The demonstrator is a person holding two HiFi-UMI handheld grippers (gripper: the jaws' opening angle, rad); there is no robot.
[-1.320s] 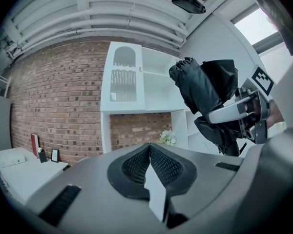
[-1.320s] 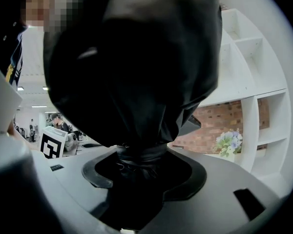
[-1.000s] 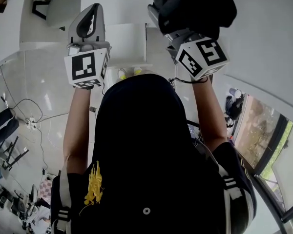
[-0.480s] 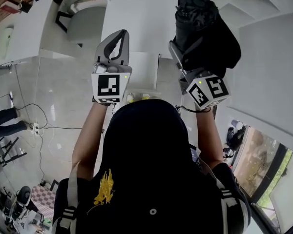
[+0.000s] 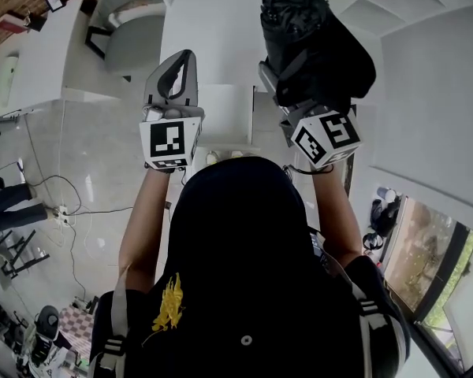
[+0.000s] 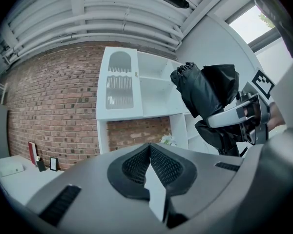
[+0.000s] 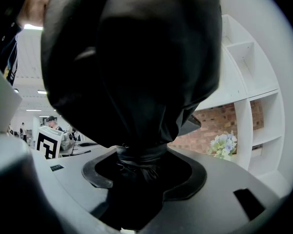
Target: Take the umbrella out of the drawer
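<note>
Umbrella (image 5: pixel 311 42), now fully visible, fronts white shelves (image 6: pixel 156 101) (brick wall (image 6: pixel 49 111) behind).

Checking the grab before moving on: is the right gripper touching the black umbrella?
Touching. The right gripper view shows the right gripper with the umbrella bundled between its jaws, the fabric pressed against both sides with no gap.

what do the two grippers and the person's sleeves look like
Both are smooth grey plastic. The left gripper and right gripper each carry a white cube printed with black square markers; the left one's inner pads are black and textured. The person wears a black top with white-striped short sleeves and a yellow emblem.
</note>
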